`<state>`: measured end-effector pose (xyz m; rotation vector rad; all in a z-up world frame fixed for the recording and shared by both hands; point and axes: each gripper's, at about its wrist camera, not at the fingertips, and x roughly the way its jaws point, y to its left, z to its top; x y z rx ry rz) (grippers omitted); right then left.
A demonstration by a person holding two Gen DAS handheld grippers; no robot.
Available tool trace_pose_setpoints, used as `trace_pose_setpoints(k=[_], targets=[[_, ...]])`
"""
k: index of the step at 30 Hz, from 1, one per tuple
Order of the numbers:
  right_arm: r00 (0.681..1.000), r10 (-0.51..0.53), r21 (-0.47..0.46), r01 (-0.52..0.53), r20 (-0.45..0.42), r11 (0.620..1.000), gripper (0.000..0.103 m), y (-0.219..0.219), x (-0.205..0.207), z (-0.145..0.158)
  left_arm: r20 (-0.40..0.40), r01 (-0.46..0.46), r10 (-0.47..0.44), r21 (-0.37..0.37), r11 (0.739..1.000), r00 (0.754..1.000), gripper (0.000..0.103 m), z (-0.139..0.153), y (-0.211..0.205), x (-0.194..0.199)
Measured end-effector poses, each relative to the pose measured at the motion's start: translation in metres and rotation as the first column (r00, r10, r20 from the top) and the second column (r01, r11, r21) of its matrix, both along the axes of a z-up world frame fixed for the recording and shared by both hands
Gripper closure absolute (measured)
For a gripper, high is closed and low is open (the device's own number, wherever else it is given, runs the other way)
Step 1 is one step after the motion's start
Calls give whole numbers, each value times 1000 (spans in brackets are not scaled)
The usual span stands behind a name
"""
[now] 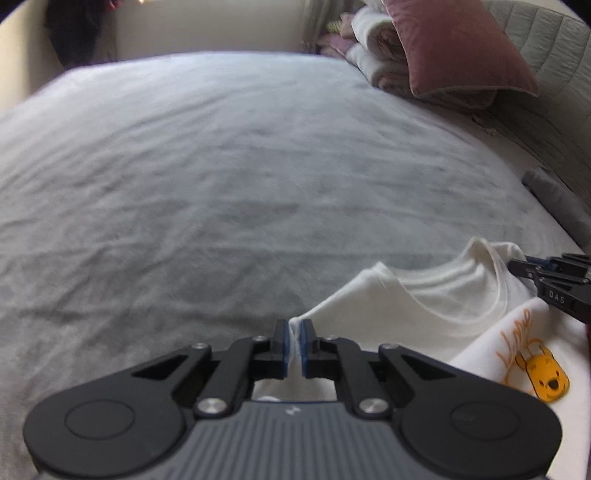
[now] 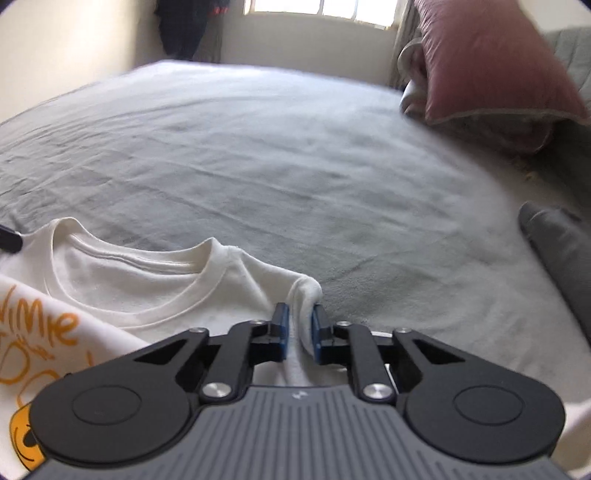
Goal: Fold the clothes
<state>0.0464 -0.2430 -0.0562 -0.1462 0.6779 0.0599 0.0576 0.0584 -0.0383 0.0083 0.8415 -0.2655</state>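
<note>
A white T-shirt (image 1: pixel 436 306) with an orange cartoon bear print (image 1: pixel 546 376) hangs over the grey bed, held at both shoulders. My left gripper (image 1: pixel 294 328) is shut on the shirt's left shoulder seam, a thin fold of cloth pinched between the blue pads. In the right wrist view, my right gripper (image 2: pixel 300 317) is shut on a thicker bunch of the white T-shirt (image 2: pixel 147 291) at the other shoulder. The round collar (image 2: pixel 140 254) faces up between the two. My right gripper (image 1: pixel 517 266) shows at the right edge of the left wrist view.
A wide grey bedspread (image 1: pixel 229 177) stretches ahead. A pink pillow (image 1: pixel 458 48) and folded blankets (image 1: pixel 373 51) are piled at the far right by a quilted headboard (image 1: pixel 546 59). A grey cloth (image 2: pixel 557 251) lies near the bed's right edge. Dark clothes (image 2: pixel 184 26) hang by the wall.
</note>
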Motion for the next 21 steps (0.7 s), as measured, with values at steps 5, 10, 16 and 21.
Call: trace_pose_setpoints(k=[5,10,16,21], targets=[[992,-60,11,59,108,998,90,5,5,19,137,-51,40,75,996,990,97,26,-2,5],[980,-70,-17,74,187,997,90,13,26,39,221,-87,57,128,988,974,97,55,-7,33],[964,-85,-67,105,252,992,91,25,62,56,272,-127,60,238,963,960,97,70,-23,90],[957,-114,-86,142,267,986,91,27,97,55,285,-153,64,301,941,956,97,64,-37,134]])
